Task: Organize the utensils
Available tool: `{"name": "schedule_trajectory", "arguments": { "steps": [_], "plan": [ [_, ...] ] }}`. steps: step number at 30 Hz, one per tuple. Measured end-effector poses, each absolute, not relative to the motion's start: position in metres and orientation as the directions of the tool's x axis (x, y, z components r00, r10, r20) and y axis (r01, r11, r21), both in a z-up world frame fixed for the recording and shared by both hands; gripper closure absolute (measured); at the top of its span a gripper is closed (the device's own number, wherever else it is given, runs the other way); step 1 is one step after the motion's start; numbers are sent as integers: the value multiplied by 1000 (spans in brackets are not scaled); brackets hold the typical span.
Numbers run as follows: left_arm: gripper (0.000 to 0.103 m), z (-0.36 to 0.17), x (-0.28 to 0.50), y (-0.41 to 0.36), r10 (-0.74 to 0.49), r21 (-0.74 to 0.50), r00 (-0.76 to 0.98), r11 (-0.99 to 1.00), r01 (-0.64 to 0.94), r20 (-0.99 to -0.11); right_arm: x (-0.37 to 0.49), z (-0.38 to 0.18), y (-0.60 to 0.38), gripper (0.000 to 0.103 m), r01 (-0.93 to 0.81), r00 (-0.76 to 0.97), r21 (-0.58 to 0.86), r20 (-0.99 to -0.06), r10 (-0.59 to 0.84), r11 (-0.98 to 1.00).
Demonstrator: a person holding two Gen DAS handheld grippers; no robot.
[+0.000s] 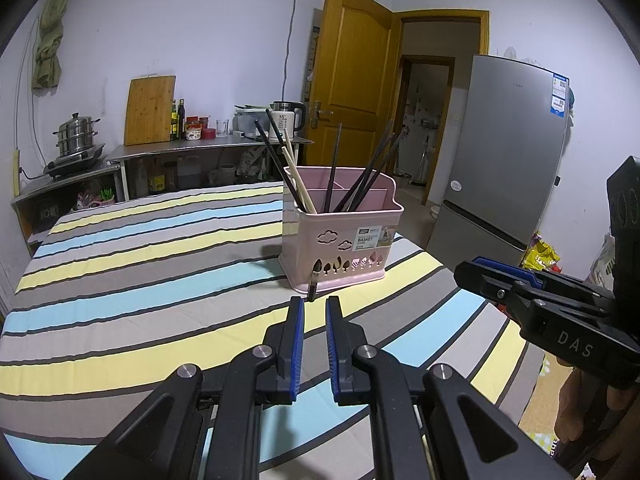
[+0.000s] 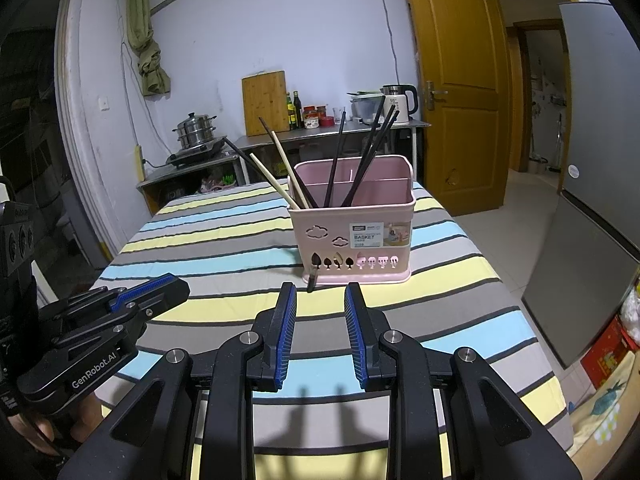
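Pink basket [image 2: 352,236] full of chopsticks [image 2: 334,160] sits just ahead of both tools: left tool [image 1: 314,306] nearly closed on nothing, right tool [image 2: 320,294] wide open.

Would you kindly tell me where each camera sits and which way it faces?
Left wrist: on the left gripper, looking forward and down at the pink plastic utensil basket; right gripper at the right edge.
Right wrist: on the right gripper, same heading; left gripper and a hand at left.
Shared: basket, striped tablecloth, dark chopsticks.
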State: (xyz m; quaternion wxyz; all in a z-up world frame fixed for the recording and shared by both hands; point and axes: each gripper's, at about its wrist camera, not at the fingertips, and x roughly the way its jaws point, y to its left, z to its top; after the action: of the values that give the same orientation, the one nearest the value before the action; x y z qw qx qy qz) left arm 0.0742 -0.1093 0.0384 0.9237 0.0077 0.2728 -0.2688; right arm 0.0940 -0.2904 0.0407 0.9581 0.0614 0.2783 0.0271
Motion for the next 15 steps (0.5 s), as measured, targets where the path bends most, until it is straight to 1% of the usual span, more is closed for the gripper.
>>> {"name": "schedule_trajectory", "arguments": {
  "steps": [15],
  "plan": [
    [93, 36, 73, -110, -483, -127, 711, 861, 493, -512, 97, 38, -290, 77, -21, 839, 130, -537, 88, 991]
  ]
}}
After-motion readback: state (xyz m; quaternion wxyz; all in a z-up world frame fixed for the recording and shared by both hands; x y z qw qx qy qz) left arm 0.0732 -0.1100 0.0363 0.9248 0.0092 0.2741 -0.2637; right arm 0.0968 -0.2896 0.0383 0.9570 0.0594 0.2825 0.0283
